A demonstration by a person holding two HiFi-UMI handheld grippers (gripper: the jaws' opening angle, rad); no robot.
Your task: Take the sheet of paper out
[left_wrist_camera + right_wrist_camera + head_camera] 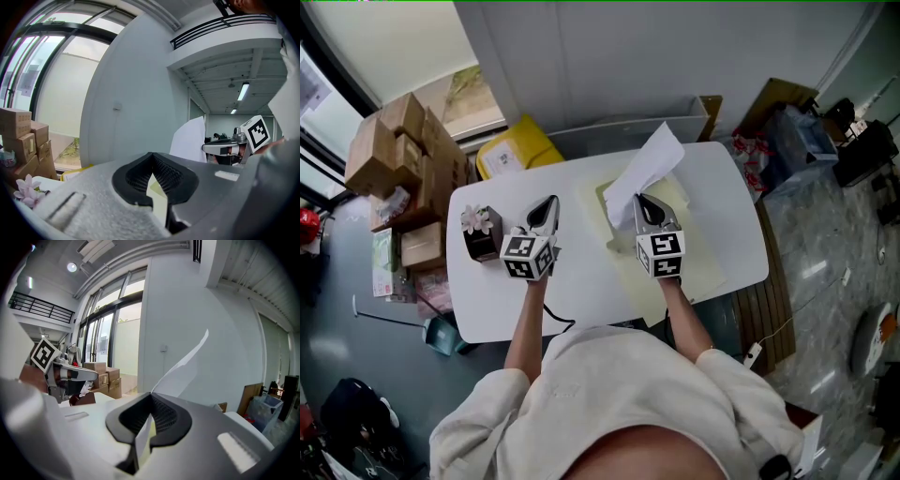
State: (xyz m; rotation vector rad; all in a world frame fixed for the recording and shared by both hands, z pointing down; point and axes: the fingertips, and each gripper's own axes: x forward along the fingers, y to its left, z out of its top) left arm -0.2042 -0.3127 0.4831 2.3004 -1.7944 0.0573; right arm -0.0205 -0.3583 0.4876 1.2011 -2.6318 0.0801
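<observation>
1. right gripper point(641, 202): jaws closed on the sheet of paper point(647, 169), pinching its lower end only; the rest of the sheet stands up loose, leaning toward the far edge of the table point(497, 309), above the pale yellow folder point(698, 253)
2. left gripper point(548, 204): jaw tips together with nothing clearly between them; a pale strip shows through the gap lower down, cannot tell what it is; it hovers over bare table, just left of the folder's left edge and not touching it
3. sheet looks clear of the folder, but its gripped end is hidden behind the right gripper, so cannot confirm
4. risk: small pinch on a floppy sheet; a fast swing could make it slip out, crease or tear at the pads
5. risk: nothing pins the folder; if any of the sheet is caught inside, pulling would drag the folder, which lies toward the right edge and reaches the near edge, so it could slide off
6. risk: flower pot point(480, 234) stands near the left edge, close beside the left gripper; a careless sideways move could tip it
</observation>
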